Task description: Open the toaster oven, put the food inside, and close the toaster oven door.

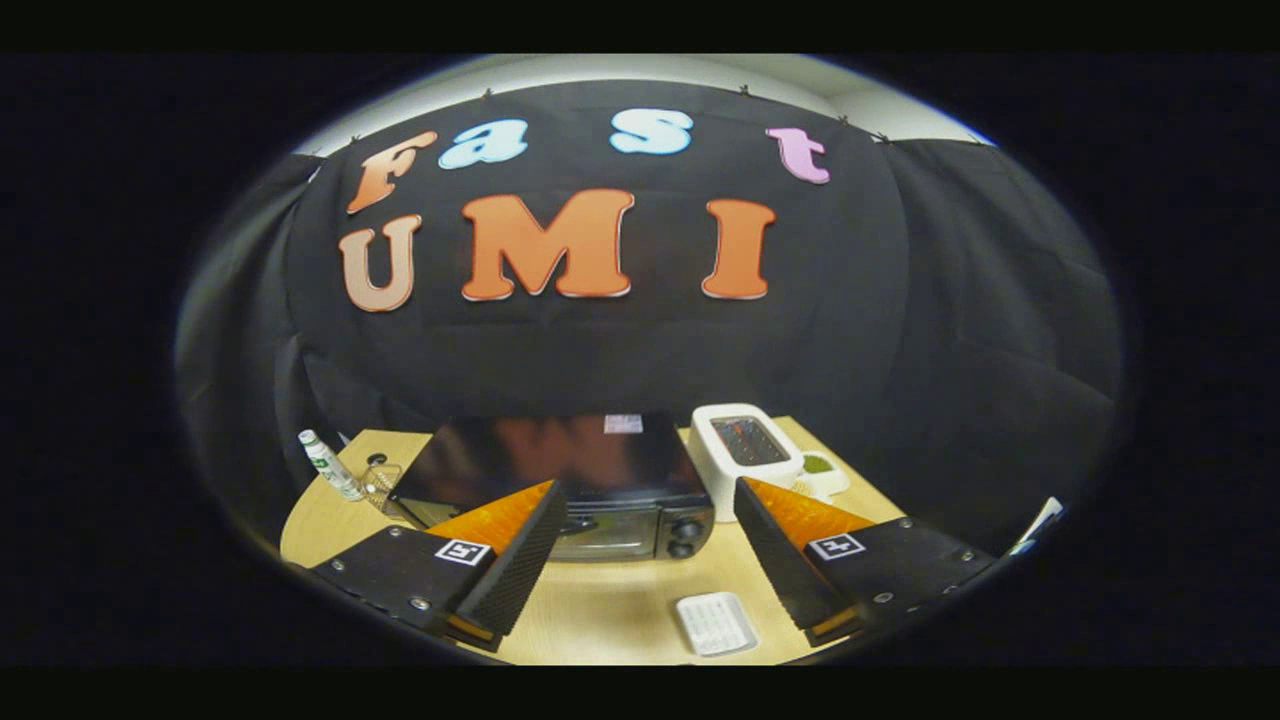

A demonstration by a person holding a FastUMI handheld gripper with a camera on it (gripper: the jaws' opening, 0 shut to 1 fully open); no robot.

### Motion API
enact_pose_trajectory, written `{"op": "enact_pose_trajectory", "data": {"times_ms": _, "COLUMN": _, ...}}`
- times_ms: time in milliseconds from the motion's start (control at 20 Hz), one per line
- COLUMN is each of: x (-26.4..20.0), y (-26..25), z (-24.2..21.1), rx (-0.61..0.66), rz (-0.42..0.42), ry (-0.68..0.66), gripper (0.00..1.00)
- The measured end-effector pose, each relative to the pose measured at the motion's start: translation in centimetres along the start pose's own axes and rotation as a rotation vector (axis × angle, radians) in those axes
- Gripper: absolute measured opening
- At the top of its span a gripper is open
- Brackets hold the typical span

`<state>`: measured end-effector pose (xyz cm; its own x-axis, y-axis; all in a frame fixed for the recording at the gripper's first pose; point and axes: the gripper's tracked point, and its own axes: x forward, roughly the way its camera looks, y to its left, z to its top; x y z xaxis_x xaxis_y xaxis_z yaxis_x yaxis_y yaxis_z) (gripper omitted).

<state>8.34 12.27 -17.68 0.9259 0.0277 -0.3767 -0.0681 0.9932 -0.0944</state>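
Gripper (648,545) spread wide and empty above wooden table (620,610), closed black toaster oven (575,490) beyond fingers, white toaster (745,455) beside it.

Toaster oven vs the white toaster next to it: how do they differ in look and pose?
The toaster oven is black, low and wide; the white toaster is narrower and stands taller. The toaster oven has a glass front door, shut, with two knobs beside it; the white toaster has a dark opening on its top. The toaster oven sits just beyond the open gripper, between its fingers; the white toaster stands farther back, beside it. Both rest on the wooden table.
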Motion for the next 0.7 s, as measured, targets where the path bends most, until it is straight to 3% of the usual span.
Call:
{"op": "enact_pose_trajectory", "data": {"times_ms": 300, "x": -3.8, "y": -5.9, "z": 7.9, "rx": 0.062, "rz": 0.031, "ry": -0.107, "gripper": 0.99}}
{"op": "enact_pose_trajectory", "data": {"times_ms": 700, "x": -7.8, "y": -15.2, "z": 12.5, "rx": 0.033, "rz": -0.032, "ry": -0.258, "gripper": 0.99}}
